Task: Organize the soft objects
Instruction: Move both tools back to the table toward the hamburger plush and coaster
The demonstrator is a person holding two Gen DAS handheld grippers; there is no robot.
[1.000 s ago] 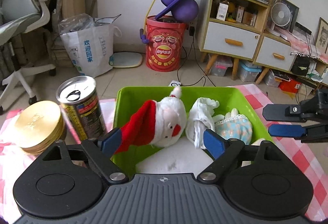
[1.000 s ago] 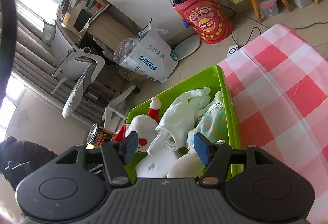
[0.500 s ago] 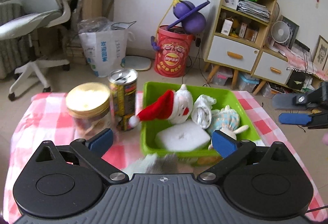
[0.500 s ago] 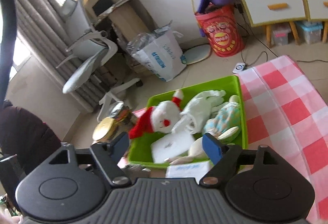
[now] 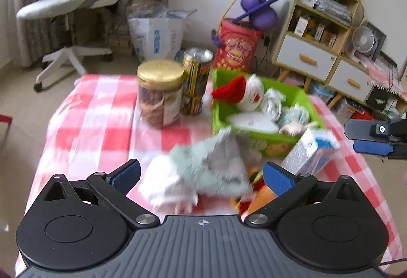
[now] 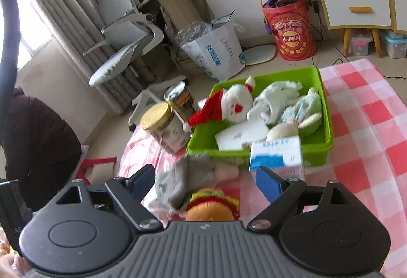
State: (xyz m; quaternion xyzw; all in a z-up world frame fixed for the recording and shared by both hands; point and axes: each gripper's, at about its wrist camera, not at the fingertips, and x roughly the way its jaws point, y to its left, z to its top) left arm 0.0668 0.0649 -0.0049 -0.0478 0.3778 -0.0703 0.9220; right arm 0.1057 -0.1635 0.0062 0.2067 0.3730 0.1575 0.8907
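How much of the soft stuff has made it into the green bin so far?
Done: the green bin already holds a Santa toy, a white glove, a doll and a white pad.
In hand: nothing. The left gripper is open and empty; the right gripper is opening with nothing clamped.
Left: the grey cloth and the burger toy lie on the checked tablecloth.

Green bin on a red-and-white checked tablecloth.

The left tool gapes empty above a blurred, seemingly grey-white plush near the green bin.
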